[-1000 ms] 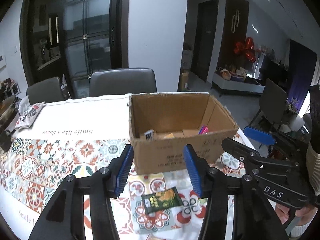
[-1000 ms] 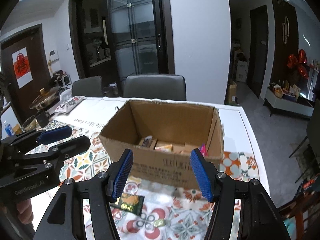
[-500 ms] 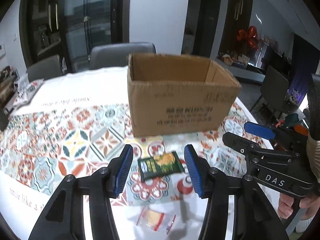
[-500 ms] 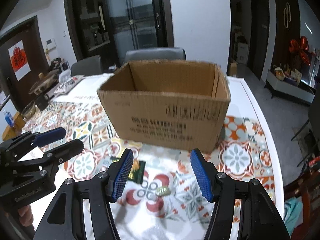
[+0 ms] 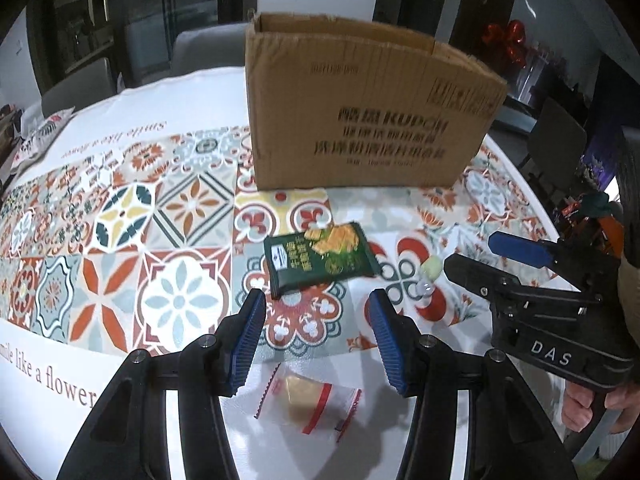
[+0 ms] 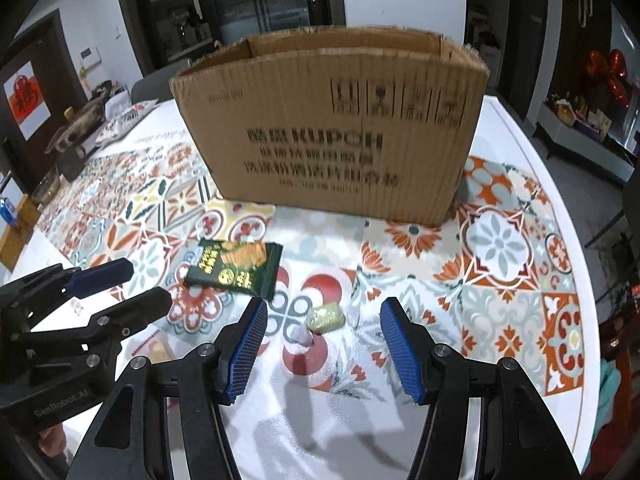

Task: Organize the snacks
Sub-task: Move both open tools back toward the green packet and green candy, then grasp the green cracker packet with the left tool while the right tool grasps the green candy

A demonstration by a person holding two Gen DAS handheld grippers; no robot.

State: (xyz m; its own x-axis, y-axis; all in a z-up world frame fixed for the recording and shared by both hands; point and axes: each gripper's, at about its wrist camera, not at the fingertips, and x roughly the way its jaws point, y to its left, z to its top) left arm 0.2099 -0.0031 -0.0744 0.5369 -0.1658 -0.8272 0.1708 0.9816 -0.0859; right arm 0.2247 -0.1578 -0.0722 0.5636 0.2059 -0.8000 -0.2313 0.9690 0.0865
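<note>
Three snacks lie loose on the patterned tablecloth (image 5: 120, 240) in front of the cardboard box (image 5: 360, 120), none of them yet put away: a dark green packet (image 5: 320, 258) printed with golden crackers, a small pale green wrapped sweet (image 6: 325, 317) and a clear wrapper with red stripes (image 5: 310, 402) holding something tan. The box stands upright with its top open, but from this low angle its inside is hidden, so how much has already been sorted into it cannot be told; judging by the table alone, at least these three pieces are left to collect. The green packet lies flat just beyond the tips of the left gripper (image 5: 316, 336), roughly centred on the gap between its blue pads, while the clear wrapper sits on the cloth below and between the same fingers, closer to the camera. The pale green sweet rests just beyond the right gripper (image 6: 324, 344), a little toward its left finger, and the green packet lies farther off to that gripper's left. Both grippers hover above the table with jaws parted and nothing between the pads, each angled down at the cloth. The person's hand (image 5: 592, 408) shows only at the handle of the right gripper, at the edge of the left view. The box stands well behind all three snacks.
</note>
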